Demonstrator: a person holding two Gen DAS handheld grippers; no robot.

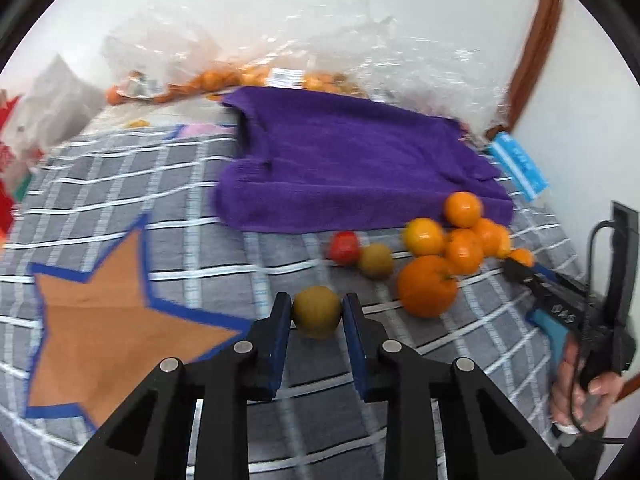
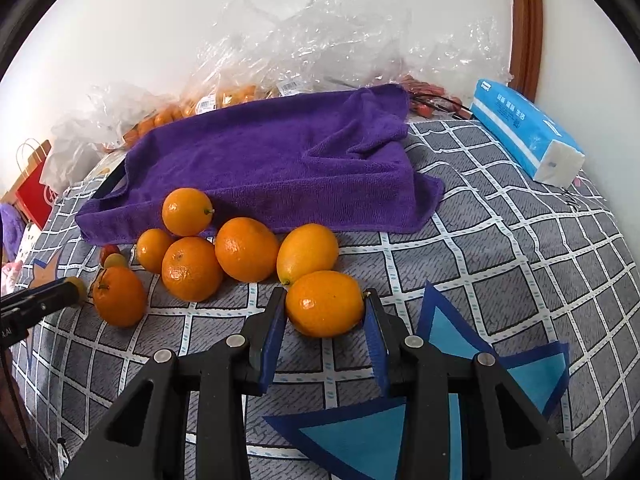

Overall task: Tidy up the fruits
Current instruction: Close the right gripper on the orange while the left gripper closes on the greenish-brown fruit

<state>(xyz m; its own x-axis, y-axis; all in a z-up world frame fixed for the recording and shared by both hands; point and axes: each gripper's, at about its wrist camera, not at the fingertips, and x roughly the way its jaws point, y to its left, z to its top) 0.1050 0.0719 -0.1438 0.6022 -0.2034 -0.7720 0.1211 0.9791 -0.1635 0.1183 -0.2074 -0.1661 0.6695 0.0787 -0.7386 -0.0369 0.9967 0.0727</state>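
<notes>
My left gripper (image 1: 317, 312) is shut on a small yellow-green fruit (image 1: 317, 316), held over the grey checked cloth (image 1: 192, 184). A second yellow-green fruit (image 1: 375, 261) and a small red fruit (image 1: 345, 246) lie ahead, beside a pile of oranges (image 1: 460, 240). My right gripper (image 2: 326, 306) is shut on an orange (image 2: 325, 304) at the near edge of the pile (image 2: 220, 256). The right gripper also shows in the left wrist view (image 1: 520, 270), and the left gripper in the right wrist view (image 2: 76, 288).
A purple towel (image 2: 272, 160) lies behind the fruit. Clear plastic bags of oranges (image 2: 224, 96) are against the wall. A blue tissue pack (image 2: 524, 136) sits at right. An orange star patch (image 1: 100, 320) and blue star patch (image 2: 360, 436) mark the cloth. A red bag (image 2: 32, 188) stands left.
</notes>
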